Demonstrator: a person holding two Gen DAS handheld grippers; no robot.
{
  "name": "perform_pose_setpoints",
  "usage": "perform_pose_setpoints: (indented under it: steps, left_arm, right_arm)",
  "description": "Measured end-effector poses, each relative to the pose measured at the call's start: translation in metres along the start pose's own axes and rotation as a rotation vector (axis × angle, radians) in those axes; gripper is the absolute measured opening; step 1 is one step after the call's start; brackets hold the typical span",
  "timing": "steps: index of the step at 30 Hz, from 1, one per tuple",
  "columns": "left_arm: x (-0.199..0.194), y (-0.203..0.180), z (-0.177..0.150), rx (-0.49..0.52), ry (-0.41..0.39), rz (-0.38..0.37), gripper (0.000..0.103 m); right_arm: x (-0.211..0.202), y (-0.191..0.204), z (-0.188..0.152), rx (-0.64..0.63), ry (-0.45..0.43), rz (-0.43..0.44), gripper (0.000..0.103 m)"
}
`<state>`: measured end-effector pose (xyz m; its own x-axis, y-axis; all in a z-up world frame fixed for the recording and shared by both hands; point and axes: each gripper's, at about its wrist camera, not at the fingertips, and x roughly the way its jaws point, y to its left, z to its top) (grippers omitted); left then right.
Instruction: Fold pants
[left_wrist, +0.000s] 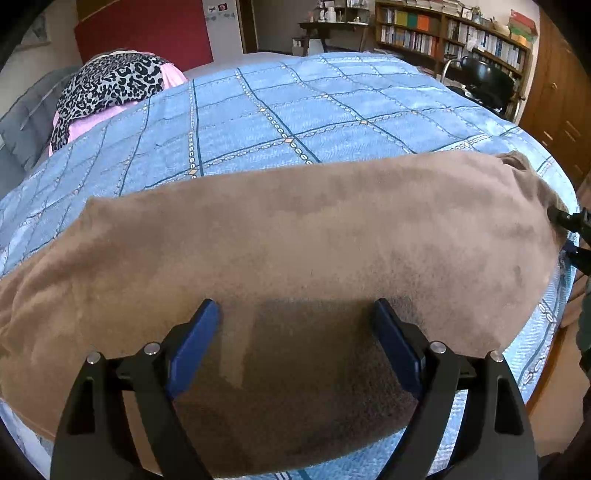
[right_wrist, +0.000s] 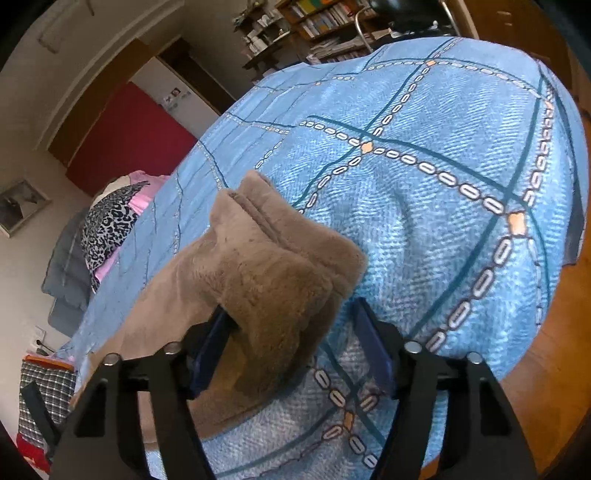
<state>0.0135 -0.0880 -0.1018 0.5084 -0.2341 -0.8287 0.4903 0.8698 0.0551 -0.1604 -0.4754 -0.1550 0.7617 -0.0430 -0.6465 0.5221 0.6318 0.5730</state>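
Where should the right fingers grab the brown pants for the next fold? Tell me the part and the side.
Grip the pants at the bunched end that rises off the blue bedspread. Come from the near edge of the bed, with the right gripper astride that lump. The layers there stack into a raised ridge; elsewhere the cloth lies flat, probably giving less to pinch.

Bed (left_wrist: 280, 110) w/ blue checked spread. On it: brown fleece pants (left_wrist: 295, 236) laid flat across near edge, cuff end (right_wrist: 266, 243) bunched up; leopard-print cloth (left_wrist: 110, 83) over pink fabric (left_wrist: 110, 116) at far corner.
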Motion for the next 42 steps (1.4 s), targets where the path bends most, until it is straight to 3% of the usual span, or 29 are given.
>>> perform_pose_setpoints:
  steps: [6,9,16,22,33,42]
  left_arm:
    - [0.001,-0.001,-0.002,0.005,-0.004,0.008,0.088]
    - [0.001,-0.001,-0.003,0.005,-0.007,0.009,0.088]
    - [-0.006,0.003,-0.003,-0.024,-0.018,-0.015,0.088]
    - [-0.023,0.014,0.003,-0.047,-0.061,-0.030,0.088]
    - [-0.036,0.059,0.009,-0.204,-0.089,-0.106,0.088]
    - [-0.049,0.120,-0.002,-0.330,-0.135,-0.038,0.088]
  right_arm:
    - [0.012,0.017,0.006,-0.019,0.010,0.048,0.022]
    - [-0.001,0.033,0.010,-0.066,-0.027,0.048,0.016]
    - [-0.038,0.100,0.018,-0.230,-0.120,0.118,0.016]
    - [-0.058,0.152,0.013,-0.338,-0.150,0.203,0.016]
    - [-0.064,0.251,-0.015,-0.486,-0.098,0.384,0.015]
    - [-0.039,0.329,-0.072,-0.632,0.001,0.450,0.015]
